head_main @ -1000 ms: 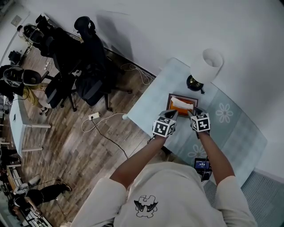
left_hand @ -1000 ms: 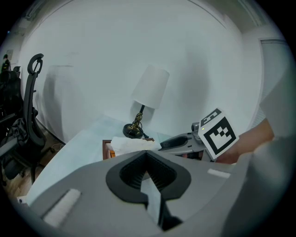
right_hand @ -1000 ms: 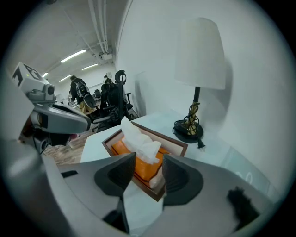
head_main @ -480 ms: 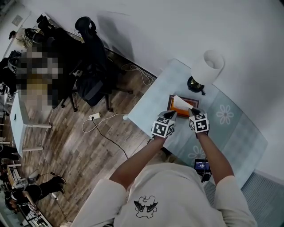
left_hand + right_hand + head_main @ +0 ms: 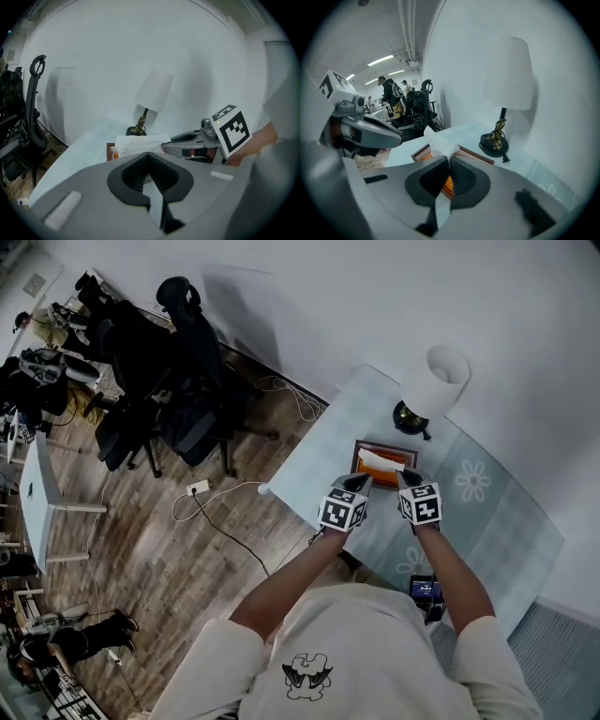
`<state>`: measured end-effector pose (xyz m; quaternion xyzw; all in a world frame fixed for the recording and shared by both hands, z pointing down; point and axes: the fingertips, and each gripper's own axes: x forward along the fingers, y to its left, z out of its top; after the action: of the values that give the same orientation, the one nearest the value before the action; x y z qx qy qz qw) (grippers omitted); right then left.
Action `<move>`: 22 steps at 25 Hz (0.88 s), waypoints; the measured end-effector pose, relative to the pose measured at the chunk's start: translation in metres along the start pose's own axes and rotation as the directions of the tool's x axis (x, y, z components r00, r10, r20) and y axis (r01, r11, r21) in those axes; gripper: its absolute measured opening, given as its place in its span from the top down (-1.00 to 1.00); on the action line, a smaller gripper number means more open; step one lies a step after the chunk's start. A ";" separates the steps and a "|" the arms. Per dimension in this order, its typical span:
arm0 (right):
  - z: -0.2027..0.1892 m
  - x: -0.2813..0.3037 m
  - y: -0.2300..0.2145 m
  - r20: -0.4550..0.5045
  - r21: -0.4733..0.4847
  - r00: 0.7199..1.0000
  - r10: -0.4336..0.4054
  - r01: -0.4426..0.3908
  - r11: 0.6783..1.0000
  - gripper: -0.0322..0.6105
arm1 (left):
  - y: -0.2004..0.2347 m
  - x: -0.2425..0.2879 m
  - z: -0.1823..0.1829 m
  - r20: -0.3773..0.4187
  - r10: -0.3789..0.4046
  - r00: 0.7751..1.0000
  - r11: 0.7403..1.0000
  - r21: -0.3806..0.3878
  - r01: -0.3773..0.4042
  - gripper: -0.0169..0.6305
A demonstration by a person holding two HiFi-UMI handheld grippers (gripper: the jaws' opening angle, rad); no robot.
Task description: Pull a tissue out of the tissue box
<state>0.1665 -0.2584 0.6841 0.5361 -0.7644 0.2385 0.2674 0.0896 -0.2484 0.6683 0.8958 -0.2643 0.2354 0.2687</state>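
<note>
- My right tongs (image 5: 447, 159) have just been closing. They now pinch the near edge of the tissue (image 5: 438, 143), and the white sheet fans out just past their tips.
- The tissue stands up out of the box (image 5: 360, 450), with its lower part down in the opening.
- The box has a brown rim and is orange inside. It lies flat on the pale table (image 5: 487, 512), towards the far side from me.
- My left tongs (image 5: 148, 153) are pressed together with nothing between them. Their tips are at the box's near left corner, but I cannot tell whether they touch it.
- Both tongs point down and away from me, side by side, with the right ones at the box's near right.
- A lamp (image 5: 433, 381) with a white shade and a dark base stands just behind the box, apart from it.
</note>
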 end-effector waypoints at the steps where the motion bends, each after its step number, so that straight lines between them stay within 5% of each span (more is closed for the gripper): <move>1: 0.003 -0.004 0.002 0.011 0.003 1.000 0.001 -0.001 1.000 0.86 | -0.001 -0.002 0.001 0.004 -0.001 1.000 1.000 0.004 0.001 0.93; 12: 0.033 -0.071 0.027 0.144 -0.022 0.990 0.004 -0.001 1.000 0.86 | -0.020 -0.049 0.018 0.062 -0.014 0.998 0.993 0.121 0.007 0.93; 22: 0.045 -0.135 0.057 0.265 0.054 0.964 -0.026 0.012 0.998 0.86 | -0.059 -0.098 0.035 0.181 -0.030 0.983 0.997 0.074 0.017 0.93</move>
<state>0.1437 -0.1766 0.5562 0.5772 -0.7817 0.1819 0.1508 0.0613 -0.1935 0.5659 0.9258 -0.2684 0.1586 0.2138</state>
